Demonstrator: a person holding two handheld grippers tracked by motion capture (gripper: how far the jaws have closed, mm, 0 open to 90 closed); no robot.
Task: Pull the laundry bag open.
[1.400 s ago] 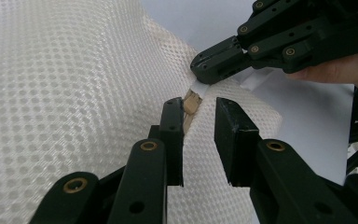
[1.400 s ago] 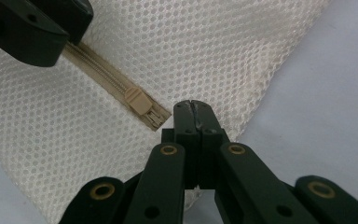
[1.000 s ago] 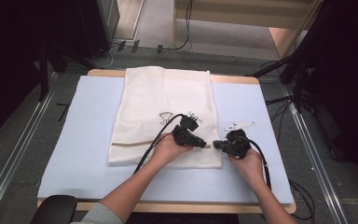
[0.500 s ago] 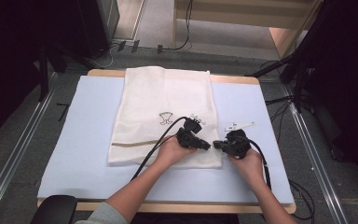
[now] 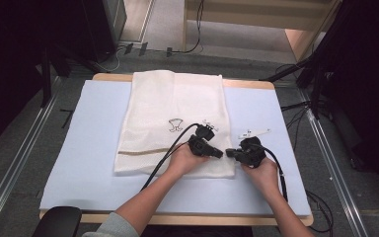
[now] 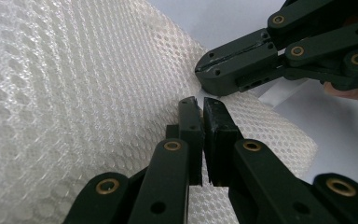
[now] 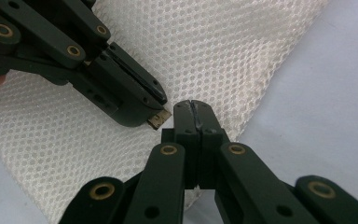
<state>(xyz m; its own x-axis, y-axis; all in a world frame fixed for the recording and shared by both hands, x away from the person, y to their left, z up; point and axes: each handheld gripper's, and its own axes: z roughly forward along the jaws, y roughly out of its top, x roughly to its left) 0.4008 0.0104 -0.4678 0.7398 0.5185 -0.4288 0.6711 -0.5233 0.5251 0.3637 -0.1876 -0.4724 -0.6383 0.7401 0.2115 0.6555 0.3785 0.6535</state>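
A white mesh bag [image 5: 172, 108] lies flat on the pale mat [image 5: 89, 148], with a gold zipper line [image 5: 143, 151] across its near end. My left gripper [image 5: 220, 153] is shut on the small brass zipper pull [image 7: 160, 119] near the bag's near right corner. Tip to tip with it, my right gripper [image 5: 228, 152] is shut on the mesh at the bag's edge. In the left gripper view the left gripper [image 6: 200, 105] points at the right gripper [image 6: 204, 74] over the mesh bag [image 6: 74, 93]. The right gripper [image 7: 193, 106] rests low on the mesh bag [image 7: 223, 56].
A small white tag [image 5: 254, 133] lies on the mat just beyond my right hand. A black emblem [image 5: 175, 125] is printed mid-bag. The left gripper's cable [image 5: 163, 163] trails across the bag's near end. Cables and dark stands surround the table.
My left gripper has slid to the right along the bag's near end, closing the gap to the right gripper. The right gripper has stayed put.
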